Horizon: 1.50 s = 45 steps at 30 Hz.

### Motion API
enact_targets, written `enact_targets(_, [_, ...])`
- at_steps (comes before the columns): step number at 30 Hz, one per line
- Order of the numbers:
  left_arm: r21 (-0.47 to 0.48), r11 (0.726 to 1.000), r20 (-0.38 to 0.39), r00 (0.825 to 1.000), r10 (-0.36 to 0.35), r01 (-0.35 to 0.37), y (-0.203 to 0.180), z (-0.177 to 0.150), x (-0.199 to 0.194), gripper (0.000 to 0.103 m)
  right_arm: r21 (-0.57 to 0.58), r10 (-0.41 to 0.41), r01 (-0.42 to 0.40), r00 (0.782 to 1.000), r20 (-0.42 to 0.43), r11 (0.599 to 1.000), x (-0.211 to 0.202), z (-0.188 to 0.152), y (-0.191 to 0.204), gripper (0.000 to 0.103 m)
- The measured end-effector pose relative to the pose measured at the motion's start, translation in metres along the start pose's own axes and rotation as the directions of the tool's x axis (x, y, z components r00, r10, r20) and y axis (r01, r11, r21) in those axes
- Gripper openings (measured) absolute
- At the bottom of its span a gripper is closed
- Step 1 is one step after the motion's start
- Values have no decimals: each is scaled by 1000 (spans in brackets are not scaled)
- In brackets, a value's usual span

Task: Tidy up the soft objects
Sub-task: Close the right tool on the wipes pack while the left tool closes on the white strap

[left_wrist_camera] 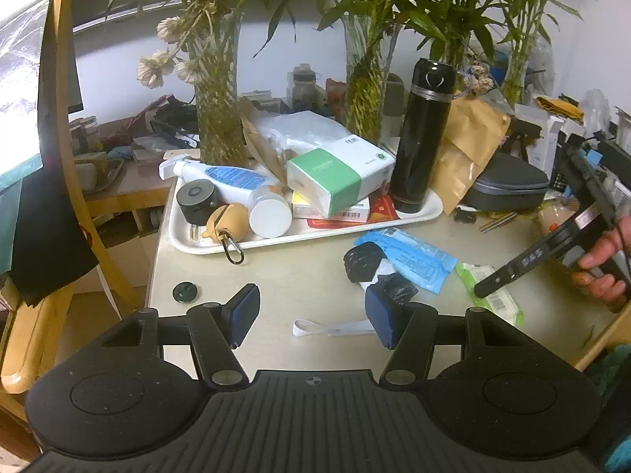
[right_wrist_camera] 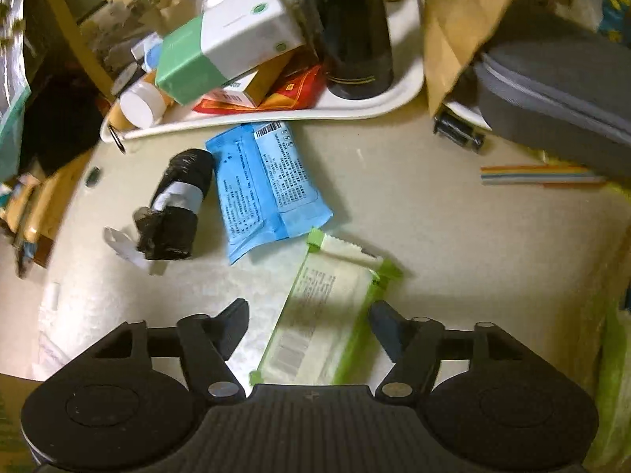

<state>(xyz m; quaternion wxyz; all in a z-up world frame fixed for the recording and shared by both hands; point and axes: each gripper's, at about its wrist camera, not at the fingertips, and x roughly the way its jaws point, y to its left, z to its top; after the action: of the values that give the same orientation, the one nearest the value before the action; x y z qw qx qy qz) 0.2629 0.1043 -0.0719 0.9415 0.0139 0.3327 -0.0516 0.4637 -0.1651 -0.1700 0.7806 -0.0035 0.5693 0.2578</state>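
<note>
My right gripper (right_wrist_camera: 309, 325), jaws spread, straddles the green pack (right_wrist_camera: 327, 315) at lower centre; my left gripper (left_wrist_camera: 311, 315) hangs released above the table (left_wrist_camera: 276, 268).

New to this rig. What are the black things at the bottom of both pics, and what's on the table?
No robot: a person holds a two-finger tool in each hand, with a fisheye camera on each looking along its fingers. The left view shows the left tool, open and empty, over a white strap. The right view shows the right tool, open, fingers either side of a green wipes pack, not gripping. Beyond lie a blue pack, a black bag roll and a crowded white tray.
</note>
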Motion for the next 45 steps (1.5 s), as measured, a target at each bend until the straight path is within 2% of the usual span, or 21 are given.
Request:
enact_targets(4, [5,1000,-8,1000,6,-6,0,-1,3,58,-104,-86,86,996,9,991,11,-1,15,73])
enact_targets(5, [4,1000,-10,1000,7,-7,0,0,3,58,-137,-112,113,994,17,984,13,-2,19,67])
enact_targets(7, [2,1000,-11,1000,6,-6,0,0,4,58,-213,-159,162,987,29,963,14,-3,23,63])
enact_targets(10, [5,1000,-13,1000,3,-3,-1,0,5,58,-307,-237,242,970,51,921,10,-8,28,61])
enact_targets(12, [10,1000,-16,1000,1,-1,-2,0,6,58,-320,-278,282,959,58,904,8,-10,27,61])
enact_targets(15, [15,1000,-22,1000,-3,3,-4,1,10,58,-222,-242,239,970,12,945,12,-11,13,61])
enact_targets(17, [15,1000,-25,1000,-4,5,-4,2,12,58,-168,-210,207,978,0,964,11,-11,5,54])
enact_targets(20, [14,1000,-30,1000,-7,7,-4,3,17,58,-128,-201,199,979,-5,972,9,-12,2,52])
enact_targets(22, [5,1000,-37,999,-6,6,-3,3,21,58,-155,-199,197,980,2,968,6,-15,5,51])
enact_targets(25, [-2,1000,-56,998,1,-1,0,2,28,58,-155,-185,190,982,44,969,-9,-16,7,51])
enact_targets(32, [34,999,-104,994,-27,30,5,2,43,58,-109,-207,228,962,181,967,-59,-20,5,51])
enact_targets(37, [126,989,-182,982,-53,77,-4,-3,61,59,-57,-188,209,948,258,976,-88,-25,0,52])
enact_targets(42, [227,969,-201,978,-56,102,-17,-9,74,59,-42,-172,193,940,293,980,-103,-32,0,52])
enact_targets(45, [233,964,-223,972,-71,124,-17,-10,84,59,-31,-163,181,938,305,983,-110,-36,-2,52])
